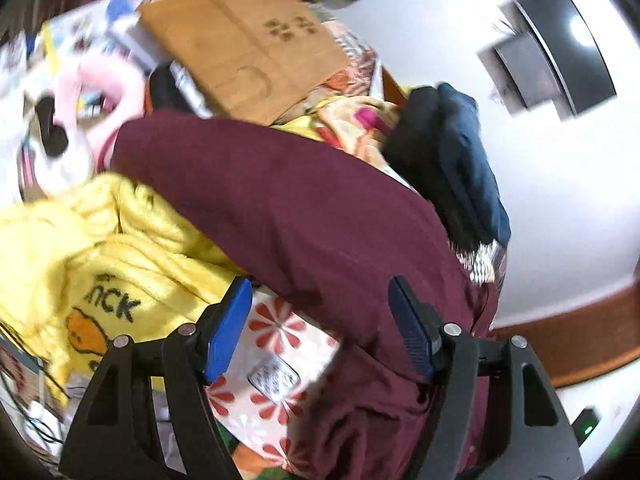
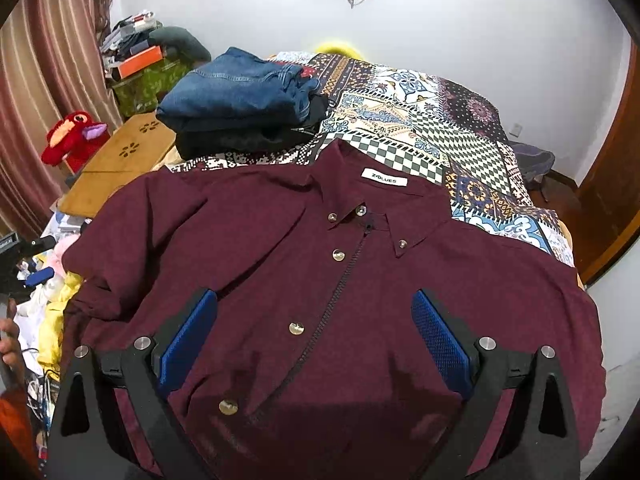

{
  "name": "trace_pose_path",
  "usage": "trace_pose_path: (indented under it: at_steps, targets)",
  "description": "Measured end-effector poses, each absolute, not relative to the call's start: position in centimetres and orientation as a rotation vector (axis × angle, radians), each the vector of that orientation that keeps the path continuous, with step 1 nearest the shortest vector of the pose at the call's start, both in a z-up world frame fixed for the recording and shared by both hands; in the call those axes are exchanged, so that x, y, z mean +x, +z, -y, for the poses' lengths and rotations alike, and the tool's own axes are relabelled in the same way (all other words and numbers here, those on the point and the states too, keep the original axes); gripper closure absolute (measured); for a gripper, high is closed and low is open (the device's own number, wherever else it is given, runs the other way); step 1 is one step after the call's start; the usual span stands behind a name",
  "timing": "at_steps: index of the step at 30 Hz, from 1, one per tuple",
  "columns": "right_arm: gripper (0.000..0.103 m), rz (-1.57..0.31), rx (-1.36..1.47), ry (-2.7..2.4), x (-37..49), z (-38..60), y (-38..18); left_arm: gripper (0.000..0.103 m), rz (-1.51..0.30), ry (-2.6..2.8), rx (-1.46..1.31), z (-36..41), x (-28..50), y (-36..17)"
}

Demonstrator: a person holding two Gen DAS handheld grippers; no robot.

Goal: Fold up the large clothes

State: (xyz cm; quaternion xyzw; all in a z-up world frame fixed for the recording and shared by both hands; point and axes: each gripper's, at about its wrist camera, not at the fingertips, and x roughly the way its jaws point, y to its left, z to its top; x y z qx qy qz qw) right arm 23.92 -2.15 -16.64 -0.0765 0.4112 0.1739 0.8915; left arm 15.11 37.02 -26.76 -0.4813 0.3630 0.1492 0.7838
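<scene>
My left view is motion-blurred; the yellow fleece (image 1: pixel 80 248) print reads only "ck". In my right view, the maroon shirt (image 2: pixel 320 280) hem is cut off at the bottom edge.

The bed (image 2: pixel 472 128) wears a busy patchwork cover, checks and florals, and the maroon shirt (image 2: pixel 320 280) lies spread flat across its near end, collar toward the wall. Behind it at the left sits a stack of folded jeans (image 2: pixel 236 88) on darker folded clothes (image 2: pixel 240 138).

Black claw (image 2: pixel 314 340) frames, blue ribbed pads (image 2: pixel 440 344), silver screws.
</scene>
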Motion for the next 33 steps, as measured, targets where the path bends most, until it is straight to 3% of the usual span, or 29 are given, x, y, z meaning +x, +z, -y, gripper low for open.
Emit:
trace_pose_path:
  at_steps: [14, 19, 21, 24, 33]
  targets:
    - [0.006, -0.910, -0.205, 0.343, 25.2, 0.8, -17.9, 0.035, -0.818, 0.286, -1.251, -39.9, 19.6, -34.0]
    - [0.007, -0.906, -0.204, 0.347, 25.0, 0.9, -17.7, 0.054, -0.820, 0.401, -0.966, -38.4, 20.6, -30.4]
    - [0.006, -0.900, -0.200, 0.352, 25.0, 1.1, -17.5, 0.069, -0.824, 0.432, -0.845, -37.9, 21.1, -28.9]
    - [0.006, -0.886, -0.185, 0.357, 24.8, 1.5, -17.1, 0.083, -0.801, 0.432, -0.775, -37.5, 21.4, -26.8]
    - [0.006, -0.827, -0.095, 0.341, 23.8, 5.1, -15.1, 0.094, -0.642, 0.340, -0.641, -32.3, 23.2, -17.6]
